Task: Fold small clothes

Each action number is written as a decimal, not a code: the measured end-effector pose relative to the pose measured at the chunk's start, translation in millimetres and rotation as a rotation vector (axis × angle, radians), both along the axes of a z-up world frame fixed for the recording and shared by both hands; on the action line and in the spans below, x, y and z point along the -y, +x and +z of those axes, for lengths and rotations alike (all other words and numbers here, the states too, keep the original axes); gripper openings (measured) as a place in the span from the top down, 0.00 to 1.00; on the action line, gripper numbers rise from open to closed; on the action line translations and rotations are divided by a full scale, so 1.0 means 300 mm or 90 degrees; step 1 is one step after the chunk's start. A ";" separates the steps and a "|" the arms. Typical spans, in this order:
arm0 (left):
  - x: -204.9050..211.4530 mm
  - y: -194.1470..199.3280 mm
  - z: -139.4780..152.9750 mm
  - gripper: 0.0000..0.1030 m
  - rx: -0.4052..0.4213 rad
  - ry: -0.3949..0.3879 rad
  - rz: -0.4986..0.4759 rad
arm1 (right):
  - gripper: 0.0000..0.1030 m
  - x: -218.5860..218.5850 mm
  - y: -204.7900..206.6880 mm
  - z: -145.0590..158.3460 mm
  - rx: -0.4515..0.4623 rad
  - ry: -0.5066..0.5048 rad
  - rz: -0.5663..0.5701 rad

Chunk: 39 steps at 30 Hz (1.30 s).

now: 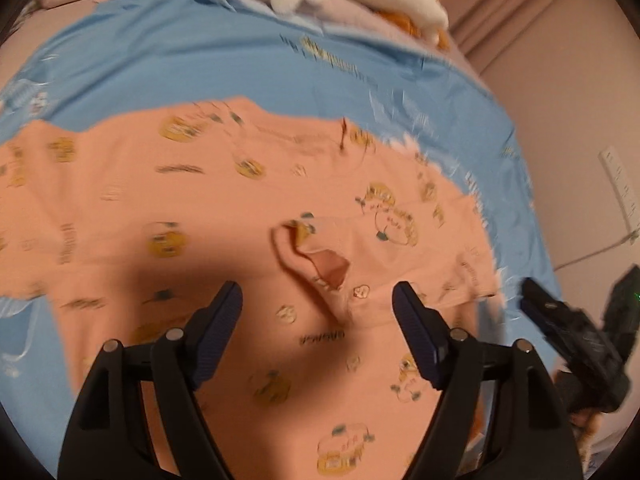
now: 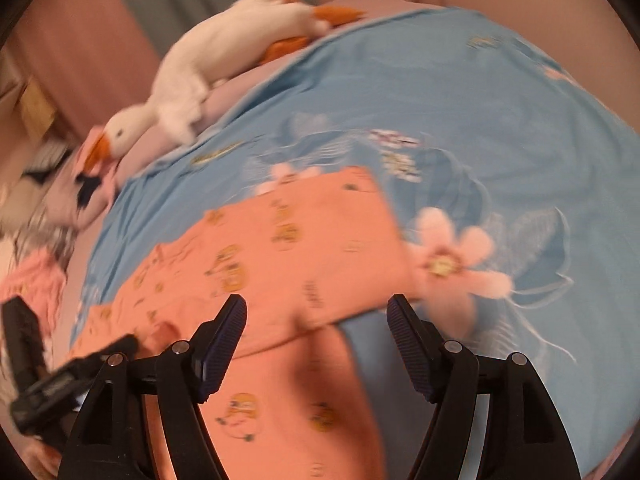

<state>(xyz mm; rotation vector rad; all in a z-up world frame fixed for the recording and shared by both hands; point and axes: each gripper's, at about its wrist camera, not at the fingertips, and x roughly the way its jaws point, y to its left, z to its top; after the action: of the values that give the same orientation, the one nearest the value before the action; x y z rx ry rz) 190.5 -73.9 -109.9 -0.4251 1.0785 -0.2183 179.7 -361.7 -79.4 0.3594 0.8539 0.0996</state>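
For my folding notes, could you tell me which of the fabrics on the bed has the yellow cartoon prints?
The peach-orange shirt, lying spread under both open grippers. The blue sheet beneath it has pale pink flowers instead.

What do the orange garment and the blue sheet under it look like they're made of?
Orange garment: looks like soft matte cotton knit; it lies limp, with a folded-over flap and printed cartoon motifs. Blue sheet: smoother woven fabric with a slight sheen and fine creases, possibly polyester or cotton blend. Blur limits certainty.
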 end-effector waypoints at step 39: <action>-0.306 -0.017 0.259 0.96 0.144 0.059 0.187 | 0.30 0.002 0.002 -0.064 -0.027 -0.016 0.012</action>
<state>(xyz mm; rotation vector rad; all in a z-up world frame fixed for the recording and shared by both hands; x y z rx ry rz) 185.4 18.1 -32.2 -0.4576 0.7894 0.0435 180.1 -362.2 -98.7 0.3313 0.9001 0.0987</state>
